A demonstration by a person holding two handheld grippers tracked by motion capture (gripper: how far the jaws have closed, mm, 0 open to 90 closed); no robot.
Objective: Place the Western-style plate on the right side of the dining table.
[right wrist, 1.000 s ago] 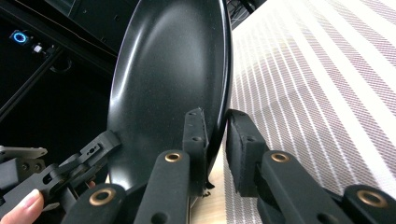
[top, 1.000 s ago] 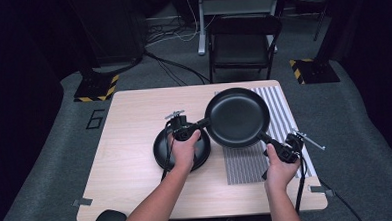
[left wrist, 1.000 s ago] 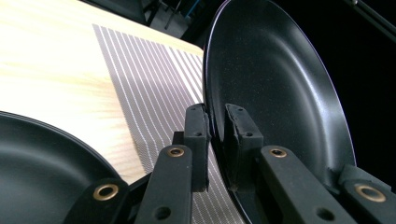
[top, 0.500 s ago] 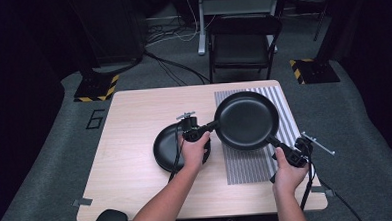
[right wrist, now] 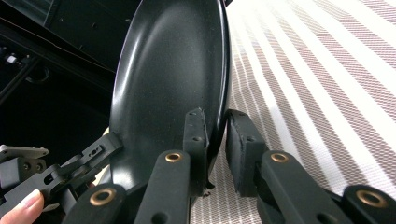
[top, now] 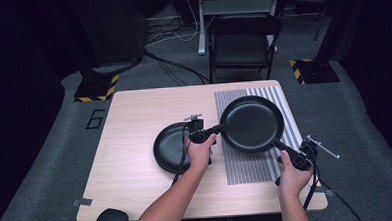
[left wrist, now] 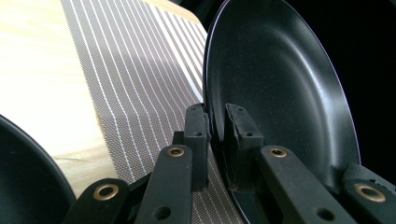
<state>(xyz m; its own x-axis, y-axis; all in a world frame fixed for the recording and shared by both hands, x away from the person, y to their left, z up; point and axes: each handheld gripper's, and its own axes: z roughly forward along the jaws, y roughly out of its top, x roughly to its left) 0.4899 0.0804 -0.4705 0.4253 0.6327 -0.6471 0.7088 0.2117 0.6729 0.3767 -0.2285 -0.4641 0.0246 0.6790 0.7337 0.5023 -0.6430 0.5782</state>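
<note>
A black frying pan [top: 252, 124] hangs just above the striped placemat [top: 246, 168], carried between both grippers. My left gripper [top: 216, 130] is shut on the pan's left rim; in the left gripper view its jaws [left wrist: 215, 135] clamp the thin edge of the pan [left wrist: 280, 79]. My right gripper [top: 278, 144] is shut on the rim at the near right. In the right gripper view the jaws [right wrist: 215, 140] pinch the edge of the tilted-looking pan [right wrist: 173, 70] over the placemat [right wrist: 303, 70].
A black plate [top: 168, 146] lies on the wooden table [top: 134, 118] just left of the left hand, and its edge shows in the left gripper view [left wrist: 23, 186]. A dark folding chair [top: 243, 43] stands beyond the table's far edge. Cables trail over the floor.
Both hands have carried the pan to the right and slightly lower, from above the plate's right side to over the striped placemat. Both grips are unchanged.
</note>
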